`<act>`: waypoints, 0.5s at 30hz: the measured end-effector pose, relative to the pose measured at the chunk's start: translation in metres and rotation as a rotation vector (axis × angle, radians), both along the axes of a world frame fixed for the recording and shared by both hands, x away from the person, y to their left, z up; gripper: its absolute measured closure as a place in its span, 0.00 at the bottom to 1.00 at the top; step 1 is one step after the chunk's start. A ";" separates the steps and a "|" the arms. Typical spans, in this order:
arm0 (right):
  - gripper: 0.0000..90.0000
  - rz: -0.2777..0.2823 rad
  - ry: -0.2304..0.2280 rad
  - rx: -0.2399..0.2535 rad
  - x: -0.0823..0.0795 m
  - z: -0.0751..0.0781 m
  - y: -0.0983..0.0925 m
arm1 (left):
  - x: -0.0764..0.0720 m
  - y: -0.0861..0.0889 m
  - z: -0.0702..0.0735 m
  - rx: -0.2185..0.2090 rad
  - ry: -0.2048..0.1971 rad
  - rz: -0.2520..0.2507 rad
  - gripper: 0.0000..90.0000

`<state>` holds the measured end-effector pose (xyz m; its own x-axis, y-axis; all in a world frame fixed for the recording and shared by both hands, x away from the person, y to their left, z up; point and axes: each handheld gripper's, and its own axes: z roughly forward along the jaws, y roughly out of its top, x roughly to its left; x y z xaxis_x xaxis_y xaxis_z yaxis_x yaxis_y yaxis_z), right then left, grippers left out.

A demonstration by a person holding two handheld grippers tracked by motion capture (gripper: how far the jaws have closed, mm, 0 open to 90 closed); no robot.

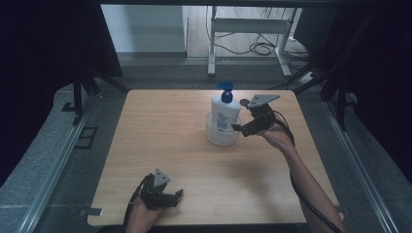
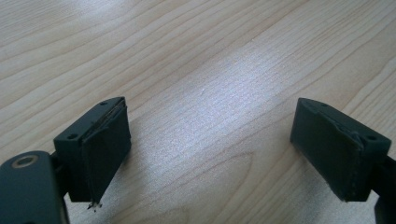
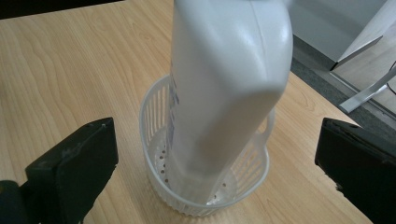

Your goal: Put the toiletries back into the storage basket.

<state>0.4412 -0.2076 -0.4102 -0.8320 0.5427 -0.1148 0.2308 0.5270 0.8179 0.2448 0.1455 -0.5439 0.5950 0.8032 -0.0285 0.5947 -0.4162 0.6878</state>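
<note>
Toward the table's (image 1: 160, 145) far right, the white pump bottle (image 1: 225, 112) stands upright in the small white basket (image 1: 221, 138), long axis vertical. Right gripper (image 1: 236, 127), jaws spread wide and empty, faces it from just beside, on the right. Left gripper (image 1: 179, 193), also open and empty, rests well apart at the near edge. Bare wood surrounds the basket.
</note>
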 end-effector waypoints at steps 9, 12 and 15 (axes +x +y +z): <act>0.00 -0.017 0.011 0.014 -0.009 -0.003 -0.006 | 0.000 0.000 0.000 0.001 0.001 0.001 0.13; 0.00 -0.026 0.016 0.015 -0.011 -0.004 -0.008 | 0.000 0.000 0.000 0.001 0.001 0.001 0.13; 0.00 -0.033 0.019 0.017 -0.014 -0.003 -0.009 | 0.000 0.000 0.000 0.001 0.001 0.001 0.13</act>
<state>0.4268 -0.2167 -0.4136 -0.8154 0.5720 -0.0894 0.2640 0.5048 0.8219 0.2447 0.1454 -0.5438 0.5940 0.8040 -0.0281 0.5959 -0.4162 0.6868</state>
